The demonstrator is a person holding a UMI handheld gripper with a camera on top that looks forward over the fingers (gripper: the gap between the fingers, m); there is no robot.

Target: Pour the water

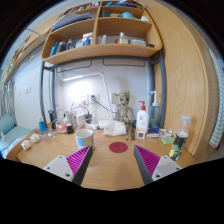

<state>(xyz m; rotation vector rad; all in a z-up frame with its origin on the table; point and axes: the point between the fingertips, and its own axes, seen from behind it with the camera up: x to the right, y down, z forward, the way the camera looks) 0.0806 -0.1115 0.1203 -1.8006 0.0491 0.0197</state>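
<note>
Across the wooden desk [105, 165], nothing had been grasped when I took this reading. Notes, left to right.

Far left: a low clutter of small items I could not make out, near the wall.

Left of centre, beyond the left finger: a pale cup [84, 137] standing upright on the desk, well apart from the fingers. I judged it a likely vessel for the pour, whether source or target I could not tell; its contents were not visible.

Centre: a dark red coaster [118, 147] lying flat, bare, just ahead of the gap between the fingers. Behind it, a small boxy figure [122, 103] against the wall.

Right of centre: a white pump bottle [143, 119], upright, far side of the desk.

Far right: a small plant or glass item, too unclear to name.

Above: a wall shelf [100, 48] loaded with objects.

Tongs: gripper [108, 160] spread wide, purple pads [78, 158] facing one another, nothing between them, hovering over the near desk.

Progress, my judgement: task not begun. No vessel held, no water seen moving. Approach, grasp, lift, tilt all remained.
</note>
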